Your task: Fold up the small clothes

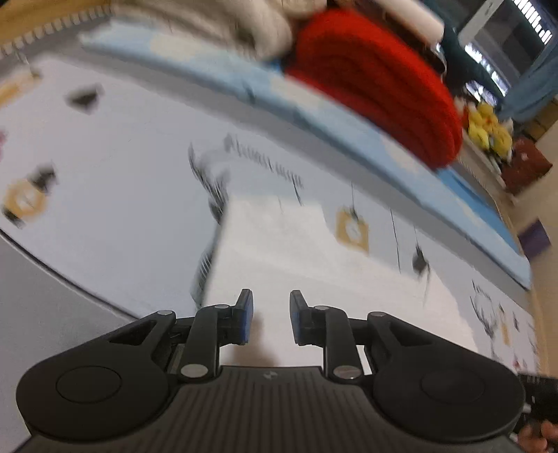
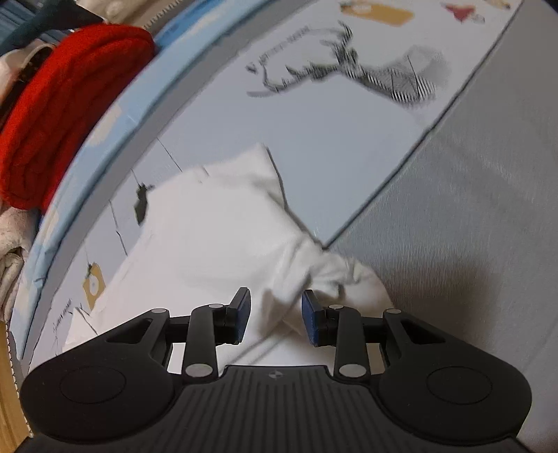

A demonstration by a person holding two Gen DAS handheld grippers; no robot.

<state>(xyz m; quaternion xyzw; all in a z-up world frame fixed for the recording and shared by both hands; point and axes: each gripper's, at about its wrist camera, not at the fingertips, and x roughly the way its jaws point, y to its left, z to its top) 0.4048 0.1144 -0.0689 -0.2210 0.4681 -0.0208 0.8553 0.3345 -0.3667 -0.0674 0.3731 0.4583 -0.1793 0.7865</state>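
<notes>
White garment (image 2: 216, 244) lying flat on the printed sheet (image 2: 314, 122), partly folded; one end bunched into a twisted wad at the sheet's near edge, spilling onto the grey cover (image 2: 470, 216) beside it. Probably left so because the fold is only half made: wad not yet smoothed or tucked.

Right gripper (image 2: 275, 319) poised over that wad, pointing steeply down, blue pads apart with cloth showing between them but no pad pressing on it; released, then, and apparently lined up to pinch the bunched end.

Left gripper (image 1: 271, 317) above the garment's flat part (image 1: 314, 265), near a straight folded edge; jaws parted, nothing clamped. View smeared by motion, so contact with the cloth underneath impossible to settle.

Beyond the sheet's far edge, a pale blue mat (image 1: 314, 115) carrying a red knit stack (image 1: 376, 80) and cream folded pieces (image 1: 209, 21) — likely the pile of finished items, kept clear of the working area.
</notes>
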